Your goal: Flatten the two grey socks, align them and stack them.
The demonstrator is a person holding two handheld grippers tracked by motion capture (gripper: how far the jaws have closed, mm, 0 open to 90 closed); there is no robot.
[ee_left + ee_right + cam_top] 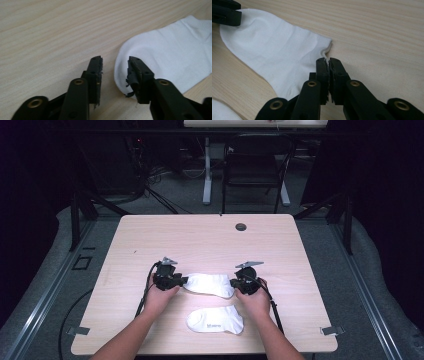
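Far sock lying flat on counter, long axis running straight from left gripper to right gripper; one gripper stationed at each end. Landmark taken: far sock.

Left gripper view: fingers standing part open, rounded toe end of far sock just ahead and to the right-hand side; right-hand finger resting against the toe edge, left-hand finger on bare counter beside it, no cloth pressed between them. Toe not yet gripped.

Right gripper view: fingers brought together at the cuff corner of far sock; corner of cloth meeting the fingertips, grip on the hem cannot be confirmed, little or no fabric visible between the pads.

Near sock lying apart, on the person's side of far sock, untouched.

Judgement: next move likely to turn on left fingers shifting sideways onto the toe so that cloth sits between them before closing
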